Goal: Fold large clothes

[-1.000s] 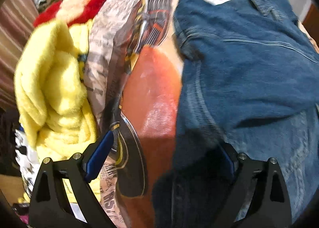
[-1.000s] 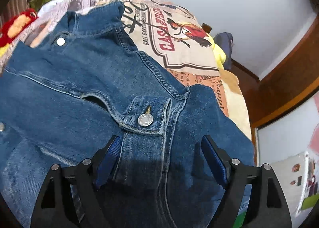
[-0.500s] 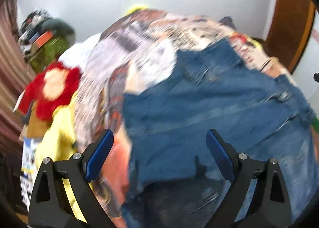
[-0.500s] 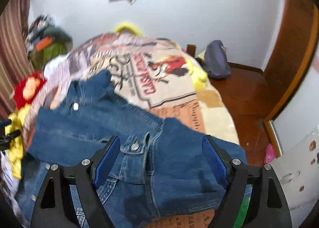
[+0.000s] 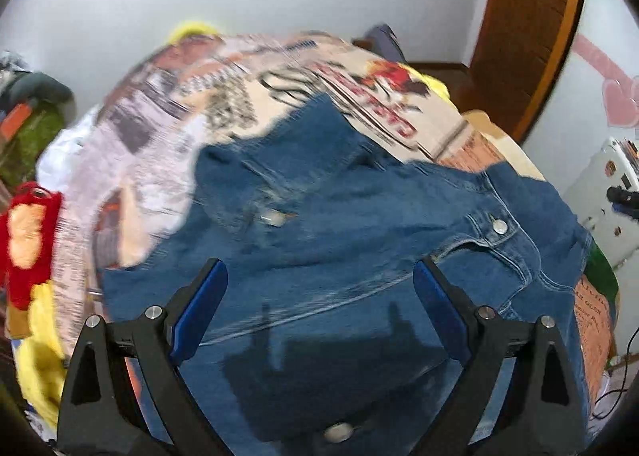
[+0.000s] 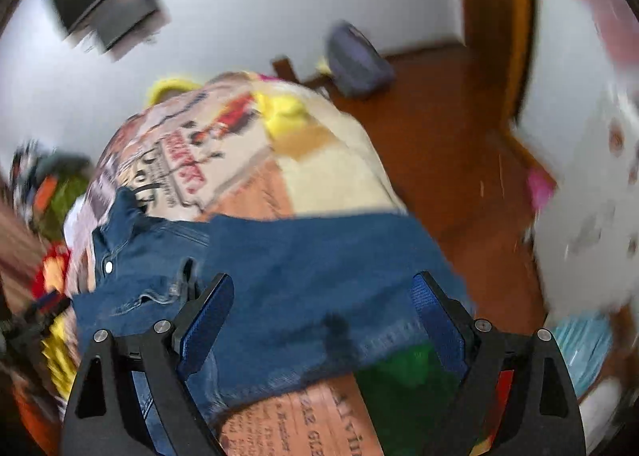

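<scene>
A blue denim jacket lies spread on a bed with a printed cover. Its collar points to the far side and its metal buttons show. My left gripper is open and empty, held above the jacket's near part. My right gripper is open and empty, above the jacket's right part near the bed's right edge. Both views are blurred by motion.
A red and yellow plush blanket lies at the bed's left. Piled clothes sit at the far left. A wooden floor with a grey bag lies right of the bed. A brown door and a wall screen stand behind.
Both grippers have pulled up and back from the jacket, from close above the denim to a wide view of bed and room. The right view has swung towards the bed's right edge.
</scene>
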Demonstrator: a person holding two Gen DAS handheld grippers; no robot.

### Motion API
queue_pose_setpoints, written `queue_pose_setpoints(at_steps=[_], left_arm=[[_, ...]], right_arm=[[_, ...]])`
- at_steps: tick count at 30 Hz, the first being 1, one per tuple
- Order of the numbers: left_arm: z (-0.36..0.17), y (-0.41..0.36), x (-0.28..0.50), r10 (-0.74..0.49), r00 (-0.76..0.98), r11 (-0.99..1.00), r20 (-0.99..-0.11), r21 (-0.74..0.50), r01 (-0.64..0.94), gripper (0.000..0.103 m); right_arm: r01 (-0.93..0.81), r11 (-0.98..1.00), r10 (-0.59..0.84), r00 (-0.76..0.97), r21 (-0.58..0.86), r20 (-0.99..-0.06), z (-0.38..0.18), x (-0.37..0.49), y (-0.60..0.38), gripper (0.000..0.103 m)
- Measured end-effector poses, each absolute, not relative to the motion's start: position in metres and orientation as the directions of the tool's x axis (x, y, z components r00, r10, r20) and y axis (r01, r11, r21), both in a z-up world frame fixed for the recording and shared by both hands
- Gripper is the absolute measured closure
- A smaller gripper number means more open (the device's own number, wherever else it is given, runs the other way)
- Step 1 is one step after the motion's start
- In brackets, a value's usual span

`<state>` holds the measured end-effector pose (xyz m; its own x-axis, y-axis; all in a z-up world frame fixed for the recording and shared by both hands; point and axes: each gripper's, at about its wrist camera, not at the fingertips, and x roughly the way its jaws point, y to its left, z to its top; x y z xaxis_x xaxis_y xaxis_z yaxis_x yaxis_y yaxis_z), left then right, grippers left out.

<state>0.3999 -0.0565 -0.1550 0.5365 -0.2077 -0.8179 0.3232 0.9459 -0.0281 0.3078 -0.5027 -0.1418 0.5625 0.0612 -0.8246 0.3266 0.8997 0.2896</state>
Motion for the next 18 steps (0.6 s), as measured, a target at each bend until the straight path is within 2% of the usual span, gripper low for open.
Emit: queue_pose_setpoints(at_steps=[6, 13, 15, 18], left_arm=[[-0.203, -0.090, 0.410, -0.265, 0.397, 0.924, -0.879, -0.114, 0.364, 0.008], [-0.234, -0.113, 0.411, -0.253, 0.352, 0.921, -0.901, -0.113, 0.372, 0.008], [-0.235, -0.117, 0.411, -0.247, 0.366, 0.922, -0.897, -0.102, 0.373, 0.007], [-0.235, -0.118, 0.412, -0.247, 0.366, 0.922, -0.897, -0.102, 0.373, 0.006]], right_arm=[[0.510, 0.743, 0.172, 0.480, 0.434, -0.860, -0.205, 0.291, -0.558, 0.014], [0.566, 0.668, 0.212, 0.477, 0.483, -0.853, -0.238, 0.295, -0.581, 0.014], [0.578, 0.654, 0.221, 0.471, 0.487, -0.854, -0.248, 0.301, -0.583, 0.015], [0.608, 0.648, 0.185, 0.459, 0.459, -0.869, -0.258, 0.311, -0.582, 0.026]])
